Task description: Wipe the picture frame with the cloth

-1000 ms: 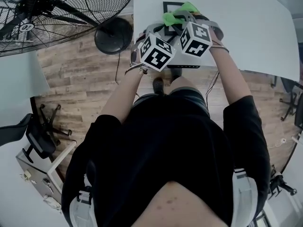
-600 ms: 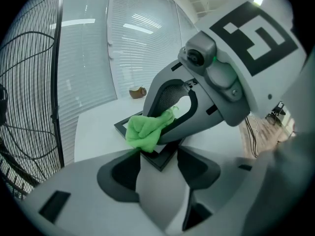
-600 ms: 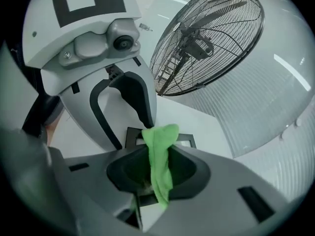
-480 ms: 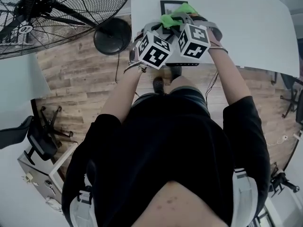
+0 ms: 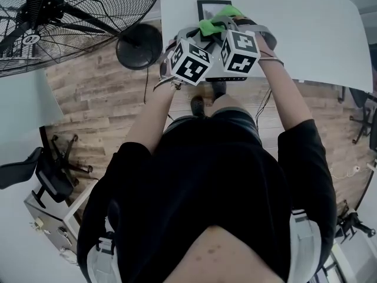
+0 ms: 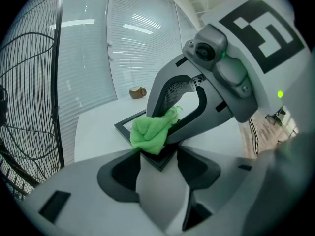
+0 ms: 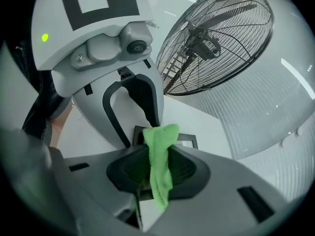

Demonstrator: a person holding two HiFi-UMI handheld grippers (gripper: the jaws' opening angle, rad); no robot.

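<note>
A black picture frame (image 5: 206, 6) lies flat near the white table's (image 5: 306, 34) left front edge. In the left gripper view one corner of the frame (image 6: 156, 160) sits wedged between my left gripper's (image 6: 158, 154) jaws, and both jaw tips touch its edges. My right gripper (image 7: 158, 156) is shut on a green cloth (image 7: 160, 156), which hangs out past its tips. The bunched cloth (image 6: 150, 132) rests on the frame's near rail, right beside the left gripper. In the head view both marker cubes hide the jaws, and only the cloth (image 5: 213, 23) shows above them.
A big standing fan (image 5: 70, 16) with a round black base (image 5: 139, 45) is on the wooden floor just left of the table. A small brown object (image 6: 138, 91) sits at the table's far side. An office chair (image 5: 41, 170) stands at the lower left.
The right gripper has rolled slightly with the cloth against the frame. The left gripper has stayed where it was on the frame's corner.
</note>
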